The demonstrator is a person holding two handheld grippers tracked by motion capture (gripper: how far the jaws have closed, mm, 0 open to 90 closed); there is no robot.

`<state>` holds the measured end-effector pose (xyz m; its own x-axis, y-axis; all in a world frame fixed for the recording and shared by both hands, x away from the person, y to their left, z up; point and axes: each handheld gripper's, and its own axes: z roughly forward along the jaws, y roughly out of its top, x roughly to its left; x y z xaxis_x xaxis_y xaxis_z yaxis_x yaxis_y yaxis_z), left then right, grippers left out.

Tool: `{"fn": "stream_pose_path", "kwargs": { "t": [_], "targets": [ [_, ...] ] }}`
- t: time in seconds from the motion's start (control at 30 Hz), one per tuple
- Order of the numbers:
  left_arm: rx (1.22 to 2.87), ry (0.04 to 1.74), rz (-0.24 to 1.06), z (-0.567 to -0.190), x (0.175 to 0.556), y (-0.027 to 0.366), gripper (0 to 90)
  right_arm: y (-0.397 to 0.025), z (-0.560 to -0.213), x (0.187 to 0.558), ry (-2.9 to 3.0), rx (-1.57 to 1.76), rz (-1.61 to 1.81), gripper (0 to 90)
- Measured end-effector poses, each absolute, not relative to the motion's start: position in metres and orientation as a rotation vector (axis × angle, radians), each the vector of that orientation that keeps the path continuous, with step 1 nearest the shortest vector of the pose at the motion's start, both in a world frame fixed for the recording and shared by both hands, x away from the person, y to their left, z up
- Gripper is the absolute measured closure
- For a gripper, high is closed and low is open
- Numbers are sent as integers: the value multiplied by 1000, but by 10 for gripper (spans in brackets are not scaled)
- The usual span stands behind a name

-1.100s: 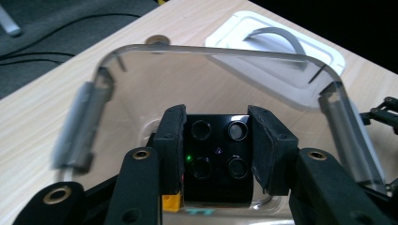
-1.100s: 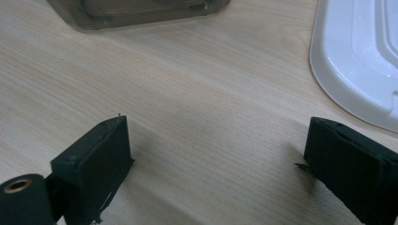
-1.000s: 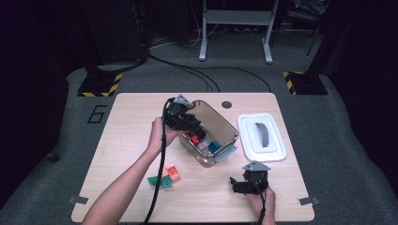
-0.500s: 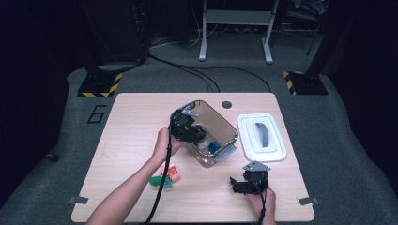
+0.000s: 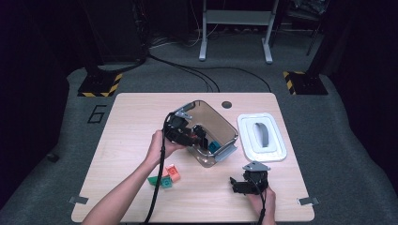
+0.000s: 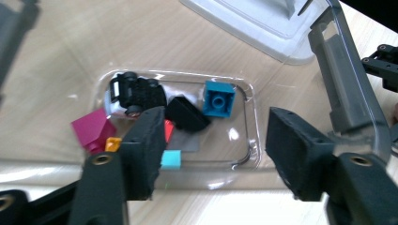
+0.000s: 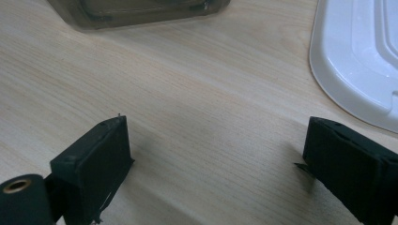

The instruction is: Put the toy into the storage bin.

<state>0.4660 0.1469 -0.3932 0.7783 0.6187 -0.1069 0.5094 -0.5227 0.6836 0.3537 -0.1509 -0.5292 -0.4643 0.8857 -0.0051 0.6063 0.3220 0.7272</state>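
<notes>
A clear plastic bin (image 5: 220,129) stands mid-table, with the left gripper (image 5: 190,136) held over its near rim, jaws spread apart and holding nothing. Inside lie a blue brick (image 6: 219,98), a small black toy car (image 6: 136,91), a magenta block (image 6: 93,129) and other small pieces. The right gripper (image 5: 248,180) rests on the wooden table (image 5: 131,122) near the front edge, jaws wide and empty, just below the white lid (image 5: 261,137).

Clear smoky-tinted bin (image 5: 220,126) with grey latches. Inside: blue brick (image 6: 219,99), magenta block (image 6: 91,127), black toy car (image 6: 136,91), small cyan (image 6: 171,159), orange and red pieces. White lid (image 5: 261,137), grey handle. Pale wood-grain worktop (image 5: 131,122). Green and orange-red bricks (image 5: 165,176) outside. Jaws black.
</notes>
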Motion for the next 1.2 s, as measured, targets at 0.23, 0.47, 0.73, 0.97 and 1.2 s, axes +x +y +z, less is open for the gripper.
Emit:
{"fn": "stream_pose_path", "kwargs": {
  "t": [0.23,0.47,0.73,0.97,1.2],
  "targets": [
    [2160,828,256,-379,445,176,270,-151,-529,354,2190,1321,940,70],
    [2110,855,310,-374,430,210,229,-151,-529,354,2191,1322,939,70],
    [2126,915,328,-393,418,245,207,-151,-529,354,2190,1322,940,70],
    [2139,962,313,-422,407,265,192,-151,-529,354,2190,1322,940,70],
    [2173,988,288,-447,397,273,208,-151,-529,354,2190,1322,941,71]
  ]
}}
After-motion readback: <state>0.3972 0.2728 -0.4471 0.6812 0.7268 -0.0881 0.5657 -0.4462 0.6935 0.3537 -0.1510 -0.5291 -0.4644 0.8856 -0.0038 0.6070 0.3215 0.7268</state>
